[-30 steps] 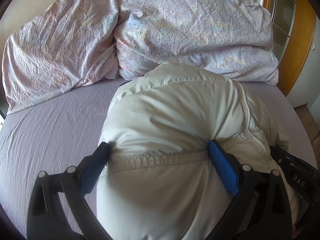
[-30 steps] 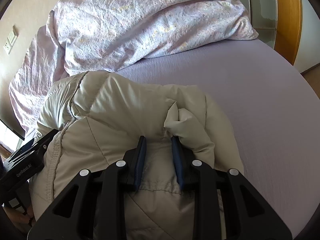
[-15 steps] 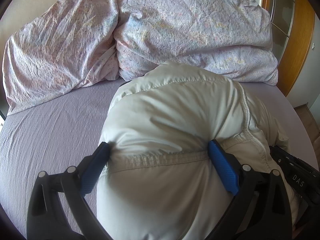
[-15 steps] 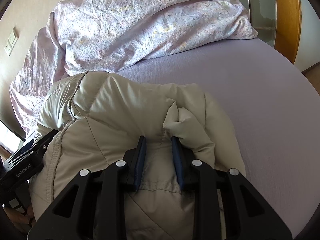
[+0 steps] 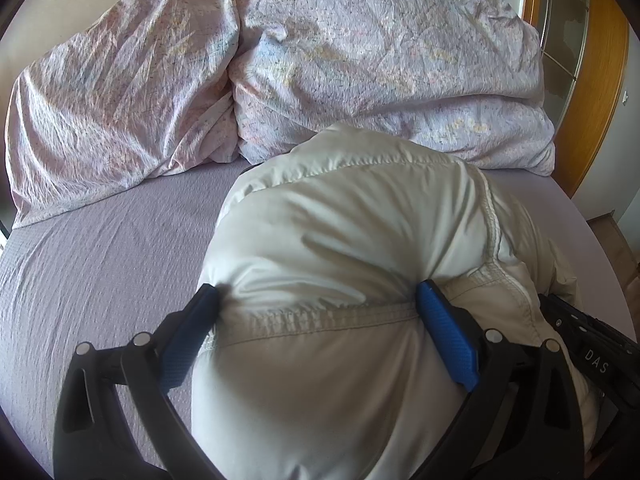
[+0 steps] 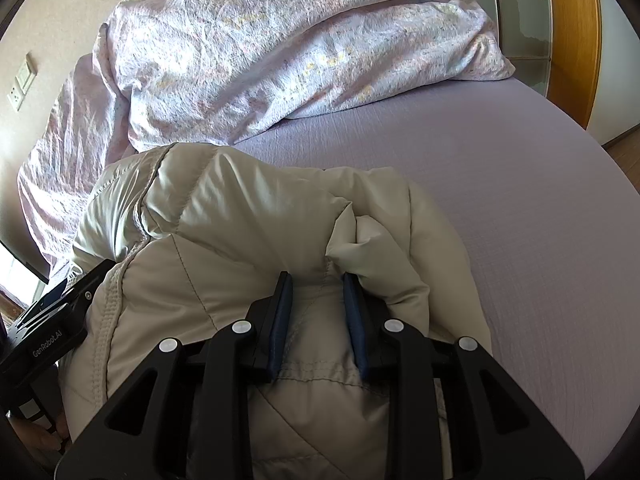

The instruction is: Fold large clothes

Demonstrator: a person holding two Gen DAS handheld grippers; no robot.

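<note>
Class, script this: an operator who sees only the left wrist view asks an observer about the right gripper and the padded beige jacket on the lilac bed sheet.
Operator: Has the right gripper hold of anything?
Observer: Yes. The right gripper is pinched on a stitched hem of the padded beige jacket.
Operator: What lies beyond its right side?
Observer: A puffed fold of the jacket, then bare lilac bed sheet.

Puffy beige jacket (image 5: 340,232), bunched on bed
</note>
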